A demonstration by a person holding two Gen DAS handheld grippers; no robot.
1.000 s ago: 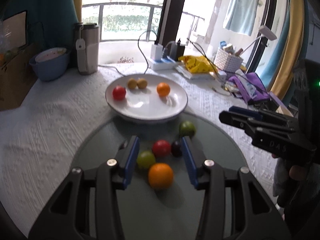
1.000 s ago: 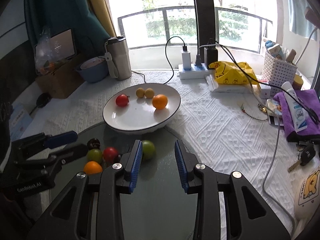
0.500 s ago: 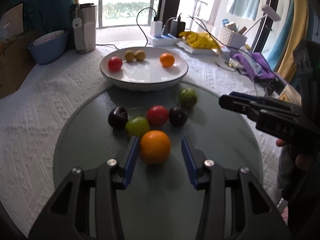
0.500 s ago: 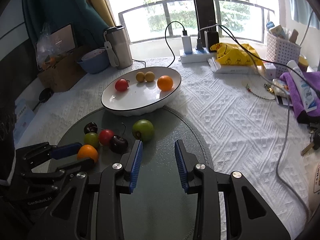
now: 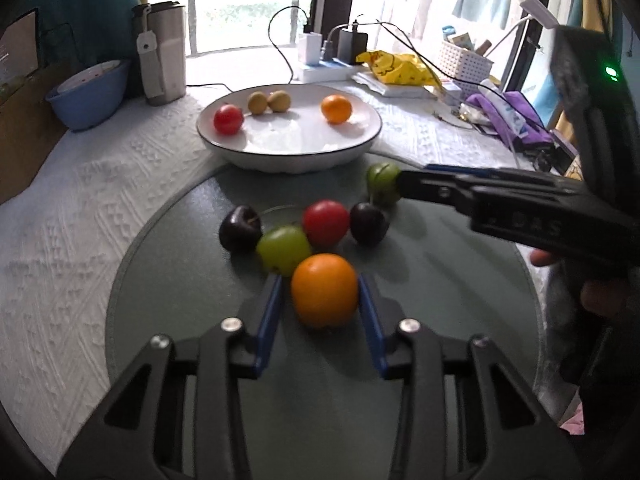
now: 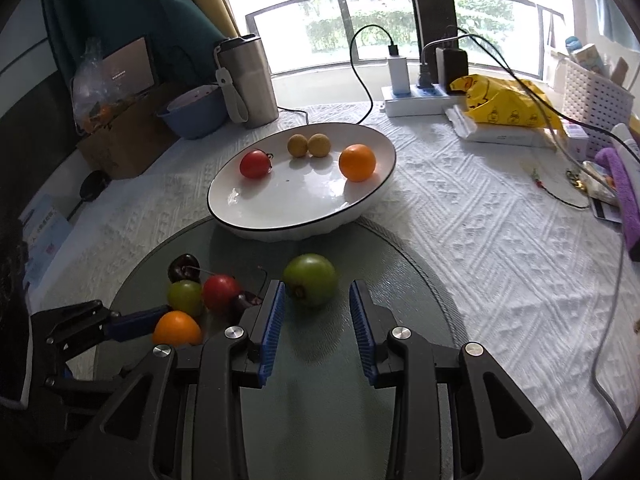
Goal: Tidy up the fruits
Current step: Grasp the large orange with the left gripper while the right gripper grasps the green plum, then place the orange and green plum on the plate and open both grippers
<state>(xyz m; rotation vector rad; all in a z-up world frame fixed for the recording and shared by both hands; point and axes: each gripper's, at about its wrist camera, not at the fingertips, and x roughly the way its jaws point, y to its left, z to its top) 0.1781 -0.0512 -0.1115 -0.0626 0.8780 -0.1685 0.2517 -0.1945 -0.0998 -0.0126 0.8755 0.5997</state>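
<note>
A: Item one, left gripper [image 5: 320,300]. Change since a second ago?

B: Jaws have just been closing. Before, they stood wider, around several fruits at once; now only the orange [image 5: 324,290] sits between them, at lower centre of the left wrist view. The blue pad on the picture's right appears to touch its skin; a thin gap shows at the other pad. Narrowed, grip not yet full.

A: Meaning for the task?

B: Judged: the orange is singled out from the cluster and is the next piece bound for the white plate [image 5: 224,148], upper centre, which already carries a red tomato [image 5: 228,119], two small yellow-brown fruits [image 5: 268,102] and another orange [image 5: 336,109].

A: Item two, right gripper [image 6: 316,306].

B: It has come down and forward onto the glass mat [image 6: 400,280]. Jaws are narrow but parted and hold nothing; the large green fruit [image 6: 310,284] lies just past the tips, at the mouth, untouched.

A: Remaining loose stock?

B: In the left wrist view, middle of frame: a green grape-like fruit [image 5: 283,249] touching the orange, a red fruit [image 5: 325,222] and two dark cherries [image 5: 240,233], all bunched on the mat.

A: Pose of the hands?

B: Both grippers pitch steeply down toward the desk [image 6: 500,248], low over the mat. The right one crosses the right side of the left view, its tip at the green fruit; fingers of the person's hand [image 5: 600,296] show at the right edge.
</note>
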